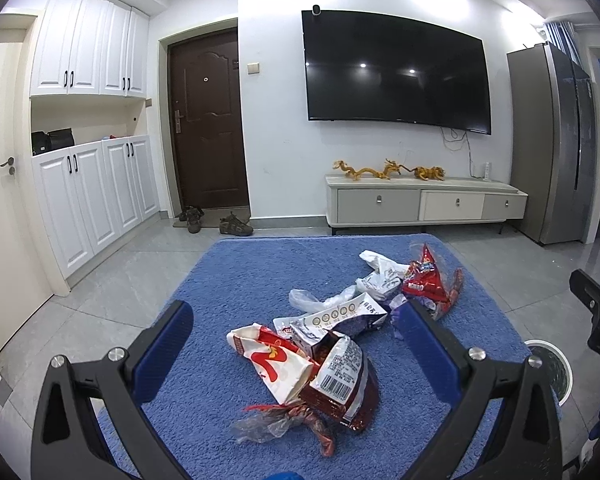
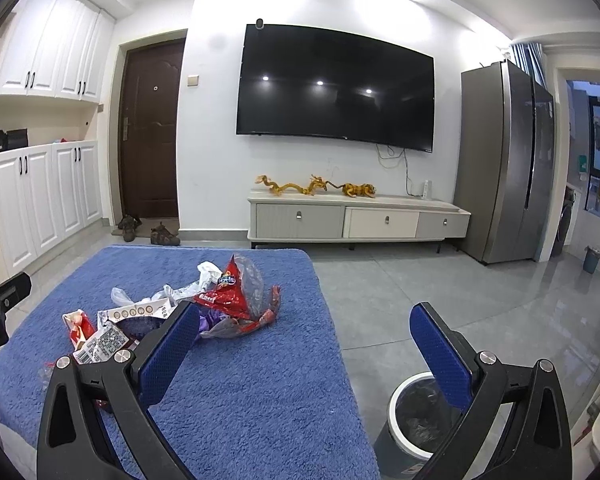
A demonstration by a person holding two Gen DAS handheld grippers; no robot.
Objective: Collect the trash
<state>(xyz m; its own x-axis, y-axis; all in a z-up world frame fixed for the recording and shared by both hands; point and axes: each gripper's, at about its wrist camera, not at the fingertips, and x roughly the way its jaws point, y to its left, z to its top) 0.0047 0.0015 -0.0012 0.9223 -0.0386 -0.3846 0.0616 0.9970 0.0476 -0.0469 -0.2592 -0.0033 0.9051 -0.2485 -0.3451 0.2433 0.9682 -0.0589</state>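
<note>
Several crumpled snack wrappers lie on a blue fuzzy cover (image 1: 236, 280). Nearest my left gripper (image 1: 296, 340) are a red-and-white bag (image 1: 274, 364) and a dark red barcode wrapper (image 1: 342, 380), both between its open fingers. Farther back lie a white printed packet (image 1: 352, 312), a white plastic bag (image 1: 380, 264) and a shiny red wrapper (image 1: 428, 280). My right gripper (image 2: 304, 338) is open and empty over the cover's right edge, with the red wrapper (image 2: 230, 292) just beyond its left finger. A white-rimmed trash bin (image 2: 416, 416) with a dark liner stands on the floor below its right finger.
The blue cover (image 2: 260, 380) ends at the right above grey floor tiles (image 2: 420, 300). A TV stand (image 2: 356, 216) with golden figurines, a wall TV (image 2: 336, 88) and a grey fridge (image 2: 508, 160) are behind. Shoes (image 1: 236, 226) lie by a brown door (image 1: 208, 120).
</note>
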